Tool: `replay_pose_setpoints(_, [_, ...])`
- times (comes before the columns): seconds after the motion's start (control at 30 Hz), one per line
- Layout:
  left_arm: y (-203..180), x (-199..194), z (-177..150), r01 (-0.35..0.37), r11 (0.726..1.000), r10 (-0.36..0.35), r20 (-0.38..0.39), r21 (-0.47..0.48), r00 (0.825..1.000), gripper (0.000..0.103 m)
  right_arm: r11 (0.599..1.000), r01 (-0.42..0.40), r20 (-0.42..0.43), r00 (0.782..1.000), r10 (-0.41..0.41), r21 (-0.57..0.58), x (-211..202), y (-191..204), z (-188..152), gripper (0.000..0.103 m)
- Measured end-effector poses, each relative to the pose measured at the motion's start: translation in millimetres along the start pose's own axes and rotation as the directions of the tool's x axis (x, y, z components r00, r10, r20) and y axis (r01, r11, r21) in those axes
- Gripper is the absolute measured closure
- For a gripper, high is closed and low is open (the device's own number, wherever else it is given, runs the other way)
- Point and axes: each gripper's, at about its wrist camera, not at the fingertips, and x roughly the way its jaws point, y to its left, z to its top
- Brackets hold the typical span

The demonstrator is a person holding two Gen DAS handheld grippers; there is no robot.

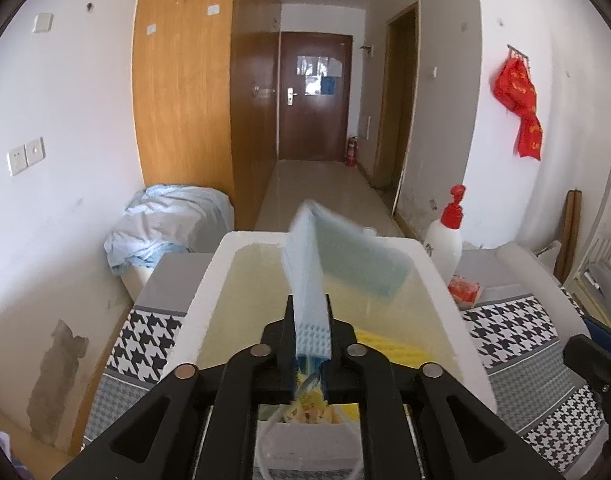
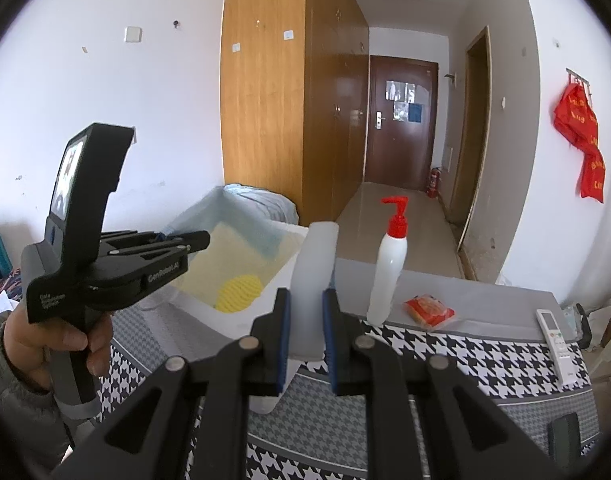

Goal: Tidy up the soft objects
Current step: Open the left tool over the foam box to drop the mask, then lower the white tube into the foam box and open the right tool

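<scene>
My left gripper [image 1: 310, 320] is shut on a blue sponge [image 1: 345, 256] and holds it above the open white foam box [image 1: 201, 304]. The sponge is motion-blurred. A yellow sponge [image 1: 389, 344] lies inside the box; it also shows in the right wrist view [image 2: 239, 293]. My right gripper [image 2: 306, 308] is shut on a white foam block [image 2: 316, 280], held upright beside the box's right wall [image 2: 281, 280]. The left gripper [image 2: 193, 246] shows from the side, over the box.
The box stands on a bed with a black-and-white houndstooth cover [image 2: 445, 352]. A white pump bottle with red cap [image 2: 389, 264], a red packet [image 2: 428, 311] and a remote control [image 2: 555, 338] lie to the right. Blue bedding [image 1: 165, 228] is piled behind the box.
</scene>
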Motion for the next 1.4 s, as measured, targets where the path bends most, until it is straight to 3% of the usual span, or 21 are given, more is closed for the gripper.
replay_pose_setpoints(0.07, [2.9,0.6,0.2,0.003,1.000,-0.003,-0.002,-0.007,1.000,0.055,1.000,0.002,0.000,1.000,-0.002,-0.001,0.4,0.5,0.3,0.084])
replay_pose_setpoints(0.13, [6.3,-2.4,0.2,0.005,1.000,-0.005,0.012,-0.023,1.000,0.039,1.000,0.004,0.000,1.000,-0.004,0.000,1.2,0.8,0.9,0.084])
replay_pose_setpoints(0.2, [9.0,-7.4,0.7,0.002,1.000,-0.001,0.029,-0.029,1.000,0.033,1.000,0.007,-0.002,1.000,-0.007,0.000,2.9,1.5,2.0,0.084])
replay_pose_setpoints(0.27, [11.1,-11.7,0.9,0.006,0.999,-0.005,0.043,-0.041,0.999,0.017,1.000,0.007,-0.003,1.000,-0.007,-0.002,4.4,2.7,2.9,0.084])
replay_pose_setpoints(0.37, [14.5,-22.9,-0.2,0.005,0.999,-0.001,0.082,-0.044,0.997,0.008,1.000,0.002,-0.004,1.000,-0.002,-0.010,6.5,5.8,4.5,0.084])
replay_pose_setpoints(0.73, [23.0,-48.7,-4.6,-0.034,0.999,0.037,0.168,-0.020,0.985,0.001,1.000,-0.024,-0.005,1.000,0.024,-0.010,16.9,15.0,13.0,0.084])
replay_pose_setpoints(1.4, [59.5,-60.8,-15.2,-0.099,0.994,0.107,0.175,-0.054,0.979,0.001,0.996,-0.087,-0.026,0.996,0.087,-0.027,38.4,37.8,28.9,0.084])
